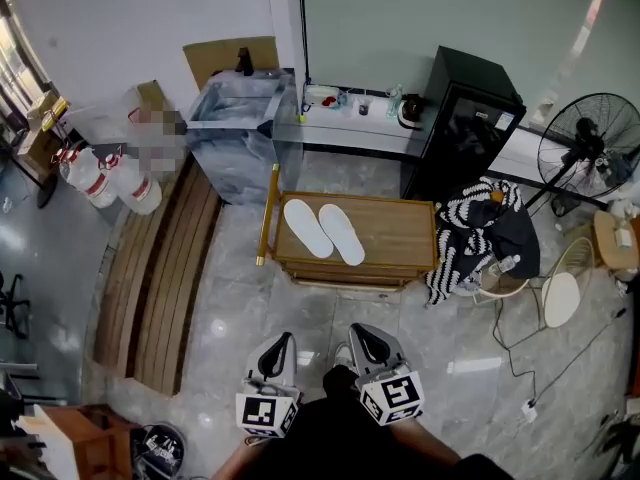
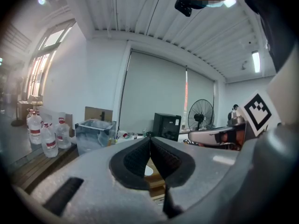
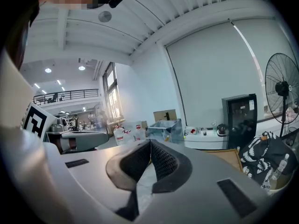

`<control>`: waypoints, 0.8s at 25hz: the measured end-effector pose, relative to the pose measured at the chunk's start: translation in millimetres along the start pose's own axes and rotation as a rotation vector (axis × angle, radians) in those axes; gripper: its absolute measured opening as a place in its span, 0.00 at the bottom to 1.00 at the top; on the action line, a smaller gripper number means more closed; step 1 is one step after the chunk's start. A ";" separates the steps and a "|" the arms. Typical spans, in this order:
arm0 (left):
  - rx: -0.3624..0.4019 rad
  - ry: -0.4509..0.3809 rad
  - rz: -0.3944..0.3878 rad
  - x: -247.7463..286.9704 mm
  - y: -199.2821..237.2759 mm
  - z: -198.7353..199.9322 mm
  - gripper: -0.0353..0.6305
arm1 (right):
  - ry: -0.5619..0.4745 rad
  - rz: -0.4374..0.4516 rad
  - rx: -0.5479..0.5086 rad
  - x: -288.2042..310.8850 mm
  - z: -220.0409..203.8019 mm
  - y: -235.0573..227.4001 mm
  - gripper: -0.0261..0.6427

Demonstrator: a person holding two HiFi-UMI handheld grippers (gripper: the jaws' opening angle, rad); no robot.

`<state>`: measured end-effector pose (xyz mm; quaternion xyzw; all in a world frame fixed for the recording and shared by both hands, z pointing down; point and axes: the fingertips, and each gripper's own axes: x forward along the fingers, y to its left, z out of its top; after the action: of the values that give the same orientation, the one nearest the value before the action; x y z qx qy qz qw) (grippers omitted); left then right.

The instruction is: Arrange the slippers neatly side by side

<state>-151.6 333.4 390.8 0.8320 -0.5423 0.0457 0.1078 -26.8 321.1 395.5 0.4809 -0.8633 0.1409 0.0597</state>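
currently the two white slippers (image 1: 340, 233) lie side by side on the wooden table (image 1: 400, 236), toward its left end, parallel and nearly touching. your left gripper (image 1: 282, 342) and right gripper (image 1: 362, 336) are closed, empty, well short of the table. the arrangement looks complete; little remains.

1. Almost wholly hidden behind closed jaws of left gripper (image 2: 150, 140), left gripper view: slippers (image 2: 146, 170), one white sliver showing.
2. Largely masked by body of right gripper (image 3: 149, 143), right gripper view: wooden table (image 3: 225, 154).
3. Too small to identify, head view: small items (image 1: 340, 98) on white counter (image 1: 350, 130).
4. Cut off at bottom edge, head view: forearms (image 1: 236, 460).
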 end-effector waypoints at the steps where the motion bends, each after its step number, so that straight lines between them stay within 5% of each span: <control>1: 0.003 0.002 0.004 10.7 -1.1 1.8 0.08 | 0.003 0.005 0.000 5.3 2.3 -9.4 0.06; 20: -0.017 0.002 0.056 114.2 -12.3 16.0 0.08 | 0.017 0.048 0.006 67.1 20.2 -112.3 0.06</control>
<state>-94.5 232.5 395.7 0.8156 -0.5655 0.0450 0.1139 33.4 204.6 413.1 0.4591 -0.8736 0.1489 0.0624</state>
